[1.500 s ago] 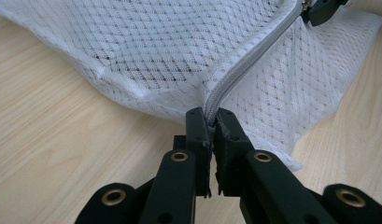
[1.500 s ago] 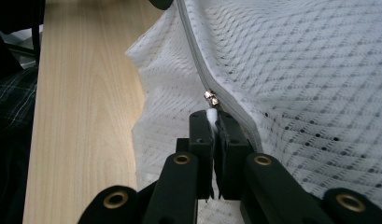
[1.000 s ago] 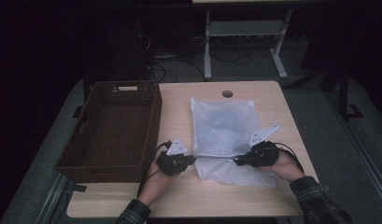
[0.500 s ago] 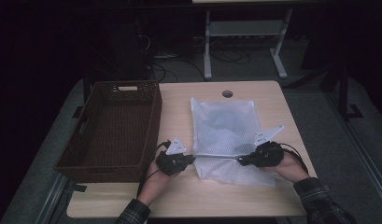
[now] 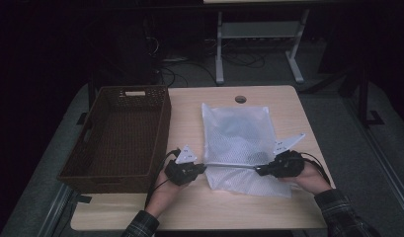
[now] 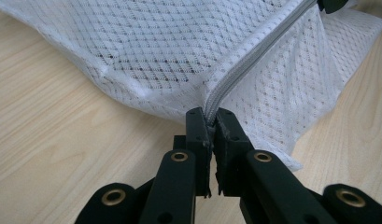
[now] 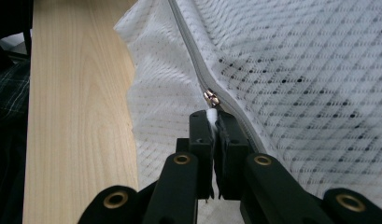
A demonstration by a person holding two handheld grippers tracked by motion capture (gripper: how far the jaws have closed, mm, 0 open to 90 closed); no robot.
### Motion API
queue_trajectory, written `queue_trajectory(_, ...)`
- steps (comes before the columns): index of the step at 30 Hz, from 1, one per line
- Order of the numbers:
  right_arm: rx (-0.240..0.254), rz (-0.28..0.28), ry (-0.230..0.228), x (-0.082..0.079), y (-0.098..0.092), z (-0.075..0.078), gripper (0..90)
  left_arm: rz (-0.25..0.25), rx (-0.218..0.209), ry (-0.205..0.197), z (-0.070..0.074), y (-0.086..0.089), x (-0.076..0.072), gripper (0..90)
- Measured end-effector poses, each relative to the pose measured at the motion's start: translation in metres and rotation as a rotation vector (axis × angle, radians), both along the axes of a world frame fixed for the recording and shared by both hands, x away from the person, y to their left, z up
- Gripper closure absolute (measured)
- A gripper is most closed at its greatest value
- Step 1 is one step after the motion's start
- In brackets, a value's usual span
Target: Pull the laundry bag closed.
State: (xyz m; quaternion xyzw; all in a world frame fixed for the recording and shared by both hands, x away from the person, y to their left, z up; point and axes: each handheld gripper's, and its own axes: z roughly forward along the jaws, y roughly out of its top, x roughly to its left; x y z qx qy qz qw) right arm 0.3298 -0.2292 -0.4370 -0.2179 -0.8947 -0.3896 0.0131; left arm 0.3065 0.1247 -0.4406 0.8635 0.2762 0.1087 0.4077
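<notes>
— Pale wood is the biggest thing here, right? That table (image 5: 189, 207)?

— Yes, a light wooden table top, with a small round hole (image 5: 240, 99) near its far edge. On its left side sits a dark brown wicker basket (image 5: 162, 128), long and deep, reaching from the far part of the table almost to the near edge.

— And the white thing?

— A white mesh laundry bag (image 5: 236, 131), lying flat right of the basket, about the middle of the table. A grey zipper (image 5: 231, 166) runs left to right across its near part, pulled taut into a straight line between the two grippers.

— What has the left gripper got?

— The left gripper (image 6: 212, 122) is near the basket's near right corner. Its jaws are pressed nearly together, clamped on the left end of the zipper, where the mesh bunches at the bag's corner.

— And the right one?

— The right gripper (image 7: 212, 116) is at the bag's right edge, jaws likewise squeezed almost closed. They pinch a white pull tab (image 7: 211, 115), just behind the small metal zipper slider (image 7: 210, 98).

— Hands?

— A hand in a plaid sleeve (image 5: 340, 215) holds each gripper, coming in from the near edge.
</notes>
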Motion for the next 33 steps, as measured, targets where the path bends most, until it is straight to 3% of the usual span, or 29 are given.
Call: queue_trajectory(33, -0.005, -0.047, 0.012, -0.005, -0.024, -0.002, 86.1, 0.003, 0.003, 0.004, 0.0, 0.0, 0.0, 85.6)
